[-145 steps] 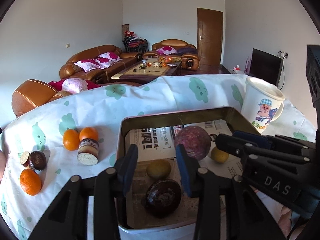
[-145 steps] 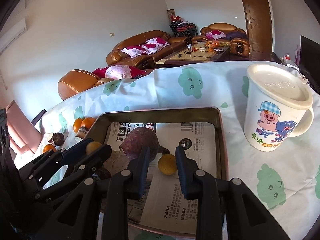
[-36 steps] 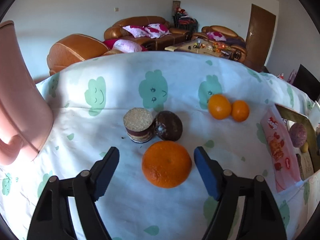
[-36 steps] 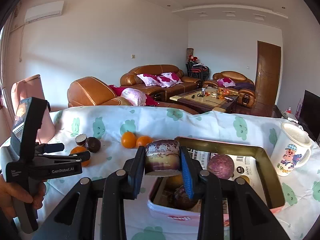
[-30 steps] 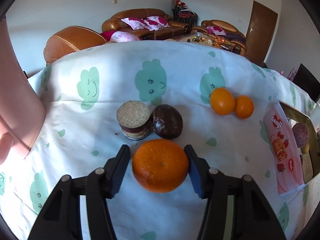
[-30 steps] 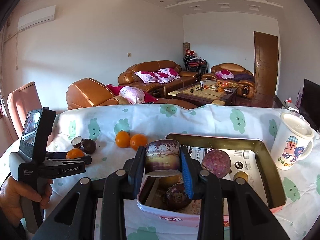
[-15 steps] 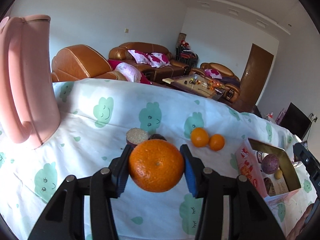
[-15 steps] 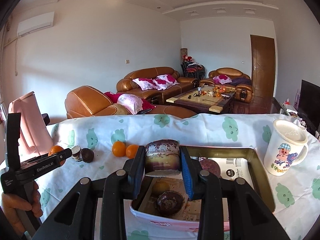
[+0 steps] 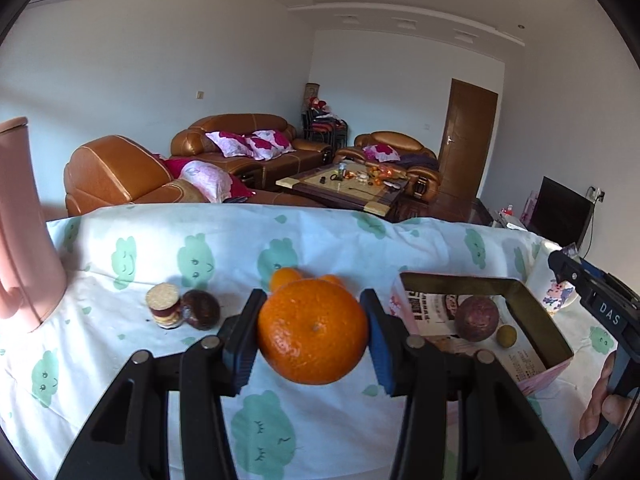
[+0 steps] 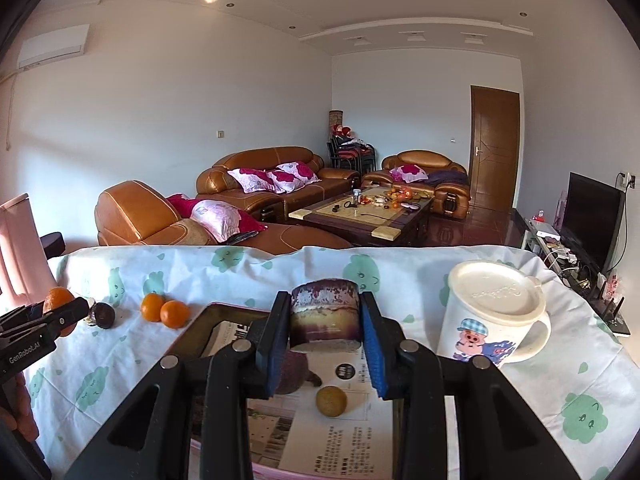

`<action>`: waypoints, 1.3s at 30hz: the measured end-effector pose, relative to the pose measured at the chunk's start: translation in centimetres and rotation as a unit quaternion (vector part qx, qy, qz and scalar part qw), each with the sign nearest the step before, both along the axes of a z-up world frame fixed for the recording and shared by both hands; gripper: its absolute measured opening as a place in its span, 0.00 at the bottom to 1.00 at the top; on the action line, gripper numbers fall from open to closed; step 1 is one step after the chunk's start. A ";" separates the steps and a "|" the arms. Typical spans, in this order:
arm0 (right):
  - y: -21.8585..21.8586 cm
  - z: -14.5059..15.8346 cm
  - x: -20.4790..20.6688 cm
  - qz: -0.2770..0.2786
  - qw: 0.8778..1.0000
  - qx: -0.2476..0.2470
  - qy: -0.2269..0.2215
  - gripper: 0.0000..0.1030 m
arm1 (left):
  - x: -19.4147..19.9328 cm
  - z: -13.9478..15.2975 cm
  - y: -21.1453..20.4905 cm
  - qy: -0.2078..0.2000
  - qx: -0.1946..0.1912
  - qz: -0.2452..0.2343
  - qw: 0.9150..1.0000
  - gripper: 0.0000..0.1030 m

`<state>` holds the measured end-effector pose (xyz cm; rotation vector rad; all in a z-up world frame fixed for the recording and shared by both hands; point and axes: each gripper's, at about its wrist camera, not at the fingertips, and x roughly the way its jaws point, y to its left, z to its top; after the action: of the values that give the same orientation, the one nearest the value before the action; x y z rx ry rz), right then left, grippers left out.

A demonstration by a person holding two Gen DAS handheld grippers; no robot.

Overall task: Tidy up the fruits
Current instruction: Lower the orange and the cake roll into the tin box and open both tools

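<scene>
Left gripper (image 9: 312, 330) and right gripper (image 10: 325, 330), fingers clamped, raised.

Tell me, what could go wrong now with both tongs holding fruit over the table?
1. The orange is round and pinched only at its sides by the left tongs, so it might slip out and roll across the cloth.
2. The right tongs hold a cut fruit piece above the box; dropped there, it could land on the small yellow fruit.

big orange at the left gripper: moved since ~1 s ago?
Yes. The big orange has gone up off the tablecloth, clamped in the left gripper. It lay in front of the cut fruit piece; now it hangs right of it, nearer the tin box.
</scene>
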<state>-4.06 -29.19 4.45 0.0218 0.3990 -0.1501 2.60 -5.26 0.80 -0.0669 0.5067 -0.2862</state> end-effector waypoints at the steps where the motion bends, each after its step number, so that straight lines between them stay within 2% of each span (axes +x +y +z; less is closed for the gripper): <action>1: -0.5 0.0 0.0 -0.002 1.000 0.001 0.002 0.35 | 0.1 0.1 -0.8 0.000 0.001 -0.007 1.000 0.48; 7: -2.6 -0.4 0.4 -0.006 1.000 0.007 0.018 0.35 | 0.5 0.0 -6.3 0.003 0.023 -0.057 0.998 0.48; 11: -3.1 -1.4 1.2 0.015 0.998 0.039 0.054 0.35 | 1.3 -0.4 -9.9 0.012 0.046 -0.079 0.996 0.48; 17: -1.0 -3.3 2.4 0.048 0.991 0.043 0.113 0.35 | 2.7 -1.4 -12.7 0.036 0.068 -0.085 0.993 0.48; 22: -0.9 -4.8 3.0 0.057 0.985 0.064 0.152 0.35 | 3.4 -2.4 -13.3 0.063 0.077 -0.091 0.991 0.48; 26: -0.9 -5.4 3.3 0.067 0.981 0.077 0.164 0.35 | 3.9 -2.7 -13.2 0.080 0.077 -0.097 0.989 0.48; 32: -0.5 -5.5 3.2 0.069 0.983 0.068 0.158 0.35 | 3.8 -2.6 -13.2 0.077 0.083 -0.096 0.989 0.50; 34: -0.6 -5.4 3.2 0.071 0.982 0.074 0.159 0.35 | 3.8 -2.6 -12.9 0.077 0.077 -0.094 0.990 0.55; 39: -1.3 -5.1 3.1 0.080 0.978 0.106 0.161 0.36 | 3.7 -1.9 -12.4 0.080 0.059 -0.099 0.990 0.60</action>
<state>-0.95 -30.44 -0.61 0.1765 0.7364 0.0505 6.32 -17.69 -1.14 0.0772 0.6905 -0.4469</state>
